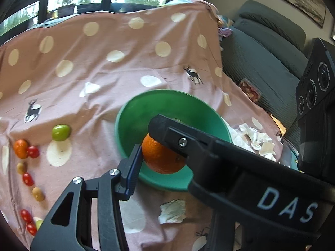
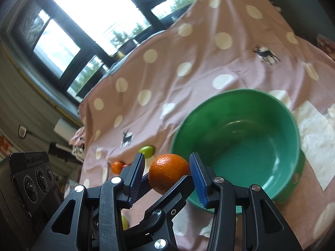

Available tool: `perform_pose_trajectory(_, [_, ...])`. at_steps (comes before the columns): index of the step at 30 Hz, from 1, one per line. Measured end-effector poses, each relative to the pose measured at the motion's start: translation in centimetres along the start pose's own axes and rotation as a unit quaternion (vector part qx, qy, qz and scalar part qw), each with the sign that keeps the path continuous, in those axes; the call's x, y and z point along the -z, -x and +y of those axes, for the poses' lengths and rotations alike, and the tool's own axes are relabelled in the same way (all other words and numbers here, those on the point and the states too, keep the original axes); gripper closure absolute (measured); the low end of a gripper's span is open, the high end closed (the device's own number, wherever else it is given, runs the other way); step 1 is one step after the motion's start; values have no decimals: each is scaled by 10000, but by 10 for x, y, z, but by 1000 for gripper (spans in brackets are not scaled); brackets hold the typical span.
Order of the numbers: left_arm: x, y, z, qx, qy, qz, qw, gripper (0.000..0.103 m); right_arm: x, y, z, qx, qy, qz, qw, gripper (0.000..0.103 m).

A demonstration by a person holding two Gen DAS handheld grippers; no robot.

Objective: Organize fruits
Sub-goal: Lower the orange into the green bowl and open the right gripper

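- orange [image 1: 162,159] is up off the desk, hanging right over the near rim of the green bowl [image 2: 230,93]
- left claw [image 1: 161,152] is narrow and seems to be pinching it
- right claw [image 2: 167,167] straddles it too, but I can't tell if it's really gripping
- bowl looks empty, so nothing's sorted yet
- green fruit [image 1: 60,132], cherry tomatoes [image 1: 33,151] and the rest are still loose on the cloth
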State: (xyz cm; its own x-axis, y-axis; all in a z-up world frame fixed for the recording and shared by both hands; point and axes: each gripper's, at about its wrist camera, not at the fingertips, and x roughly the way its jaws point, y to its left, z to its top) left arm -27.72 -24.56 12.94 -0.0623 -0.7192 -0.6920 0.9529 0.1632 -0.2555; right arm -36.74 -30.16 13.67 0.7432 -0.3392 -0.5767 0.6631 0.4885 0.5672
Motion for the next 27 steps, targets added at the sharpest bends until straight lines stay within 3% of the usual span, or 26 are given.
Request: perform_pose_trajectory(27, [-3,-59,-17,512,-231,736,9957,57,-5,-5,-62,514,-984,95,9938,55])
